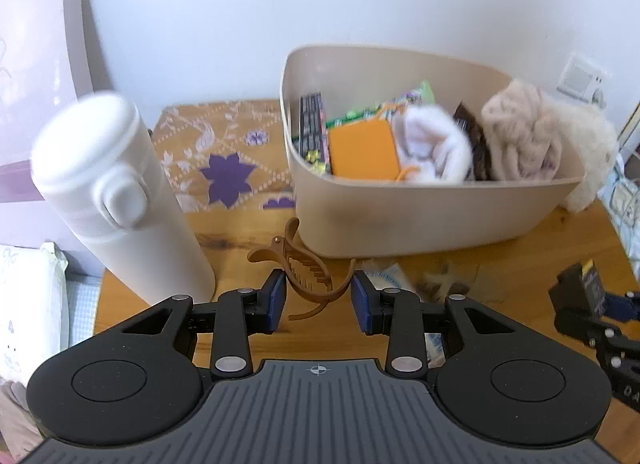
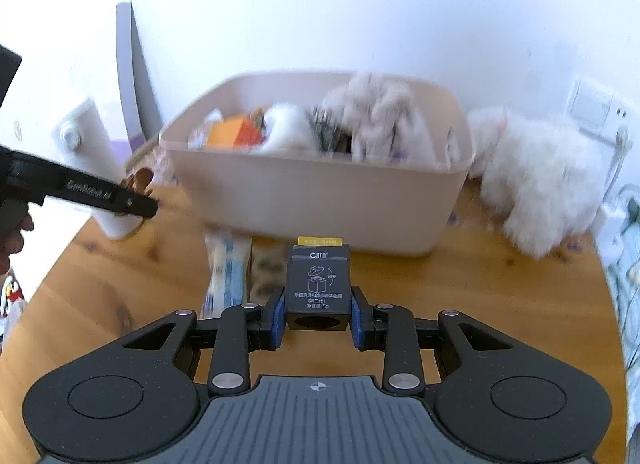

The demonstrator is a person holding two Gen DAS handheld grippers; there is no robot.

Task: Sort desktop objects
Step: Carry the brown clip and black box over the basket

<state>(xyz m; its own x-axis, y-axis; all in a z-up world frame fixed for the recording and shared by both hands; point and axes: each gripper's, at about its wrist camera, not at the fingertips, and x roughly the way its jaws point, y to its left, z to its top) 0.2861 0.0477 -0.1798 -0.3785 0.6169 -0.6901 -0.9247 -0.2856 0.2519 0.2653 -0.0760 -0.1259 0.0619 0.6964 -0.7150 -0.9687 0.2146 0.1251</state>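
Note:
My left gripper (image 1: 319, 288) is shut on a brown hair claw clip (image 1: 308, 270), held above the wooden table (image 1: 520, 264) in front of a beige bin (image 1: 400, 208). My right gripper (image 2: 318, 316) is shut on a small black box with a yellow tab (image 2: 318, 284), lifted off the table (image 2: 120, 284) before the same bin (image 2: 320, 200). The bin holds an orange card (image 1: 364, 148), dark packets, a white cloth and a beige knit cloth (image 1: 520, 136). In the right wrist view the left gripper (image 2: 142, 200) shows at the left with the clip (image 2: 138, 180).
A tall white bottle (image 1: 120, 192) stands left of the bin. A white fluffy toy (image 2: 540, 184) sits right of the bin. Flat packets (image 2: 224, 276) lie on the table before it. A patterned mat (image 1: 224, 160) lies at the back left. A wall socket (image 2: 592, 108) is behind.

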